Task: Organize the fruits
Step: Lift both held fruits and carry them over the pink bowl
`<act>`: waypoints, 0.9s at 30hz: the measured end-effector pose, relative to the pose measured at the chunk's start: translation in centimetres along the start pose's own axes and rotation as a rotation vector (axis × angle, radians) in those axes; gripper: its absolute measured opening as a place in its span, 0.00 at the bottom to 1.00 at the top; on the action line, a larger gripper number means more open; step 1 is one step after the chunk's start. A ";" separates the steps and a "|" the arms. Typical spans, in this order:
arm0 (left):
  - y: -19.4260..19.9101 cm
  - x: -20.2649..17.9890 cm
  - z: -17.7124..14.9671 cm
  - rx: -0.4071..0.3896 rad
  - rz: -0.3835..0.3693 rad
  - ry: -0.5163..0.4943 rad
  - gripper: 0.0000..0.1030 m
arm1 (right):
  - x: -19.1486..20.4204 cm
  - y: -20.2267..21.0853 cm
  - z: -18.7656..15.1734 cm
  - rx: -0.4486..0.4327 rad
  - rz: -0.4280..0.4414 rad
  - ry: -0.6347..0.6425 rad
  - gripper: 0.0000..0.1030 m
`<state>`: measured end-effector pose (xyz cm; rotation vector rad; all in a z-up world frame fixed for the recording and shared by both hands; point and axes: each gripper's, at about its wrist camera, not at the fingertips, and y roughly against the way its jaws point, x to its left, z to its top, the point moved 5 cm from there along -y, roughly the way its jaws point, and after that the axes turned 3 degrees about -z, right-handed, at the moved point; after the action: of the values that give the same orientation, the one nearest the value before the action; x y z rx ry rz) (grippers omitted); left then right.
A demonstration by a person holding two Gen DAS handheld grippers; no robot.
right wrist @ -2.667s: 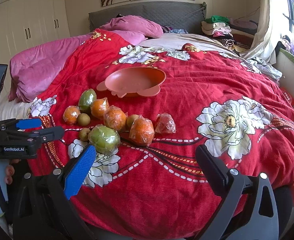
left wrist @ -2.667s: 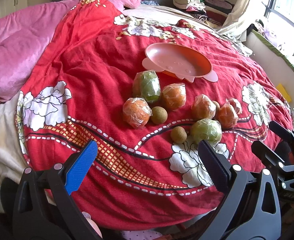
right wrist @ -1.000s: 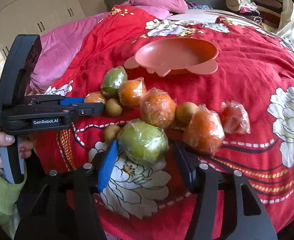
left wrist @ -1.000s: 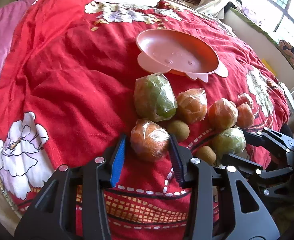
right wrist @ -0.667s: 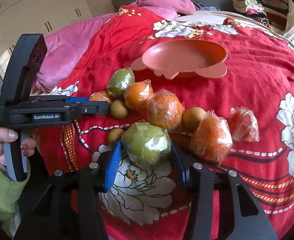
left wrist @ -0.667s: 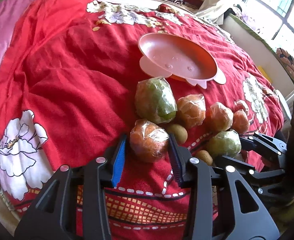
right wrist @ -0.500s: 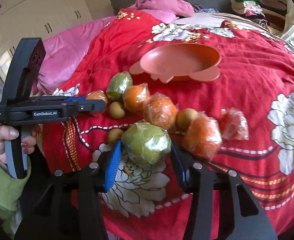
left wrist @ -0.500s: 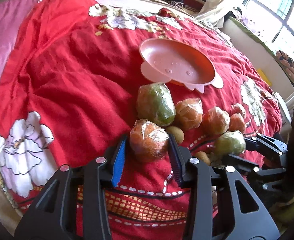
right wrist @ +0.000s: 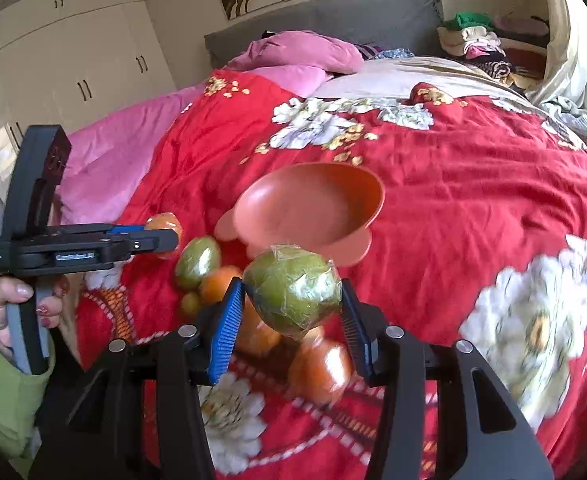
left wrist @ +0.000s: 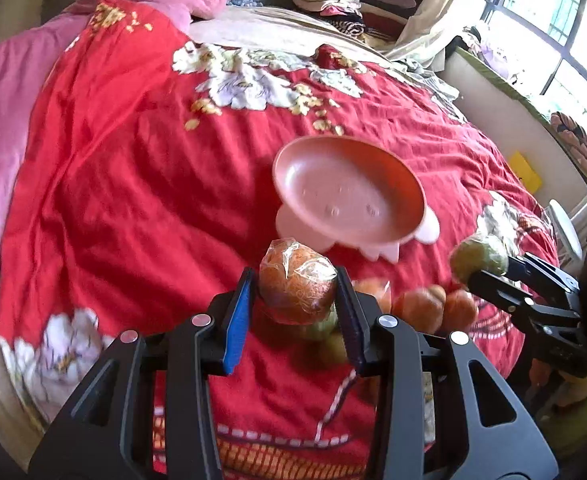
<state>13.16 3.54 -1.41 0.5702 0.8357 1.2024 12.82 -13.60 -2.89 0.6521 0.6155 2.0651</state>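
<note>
Bright window daylight, motion blur, fisheye-warped edges.

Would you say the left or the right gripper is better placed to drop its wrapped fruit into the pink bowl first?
Probably the left gripper: its orange hangs just short of the pink bowl rim. The right gripper holds its green fruit further back.

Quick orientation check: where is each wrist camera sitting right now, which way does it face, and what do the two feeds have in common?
Left wrist: rides the left gripper, faces up the bed toward the pink bowl; its fingers clamp a wrapped orange; the right gripper shows at right.
Right wrist: rides the right gripper, faces the headboard; it holds a wrapped green fruit; the left gripper and the person's hand show at left.
Shared: bowl, red bedspread, both held fruits.
</note>
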 end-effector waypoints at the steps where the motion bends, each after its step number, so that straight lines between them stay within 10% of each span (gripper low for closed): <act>1: -0.3 -0.1 0.6 0.000 -0.003 -0.004 0.31 | -0.3 -0.3 0.4 -0.001 -0.004 0.001 0.45; 27: -8.4 -1.3 7.4 0.078 -0.014 -0.019 0.30 | -1.1 -7.6 4.4 0.093 -0.030 0.158 0.45</act>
<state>23.77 0.23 -3.26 0.6374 0.8718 1.1533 20.63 -9.89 -4.66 0.5323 0.8117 2.0831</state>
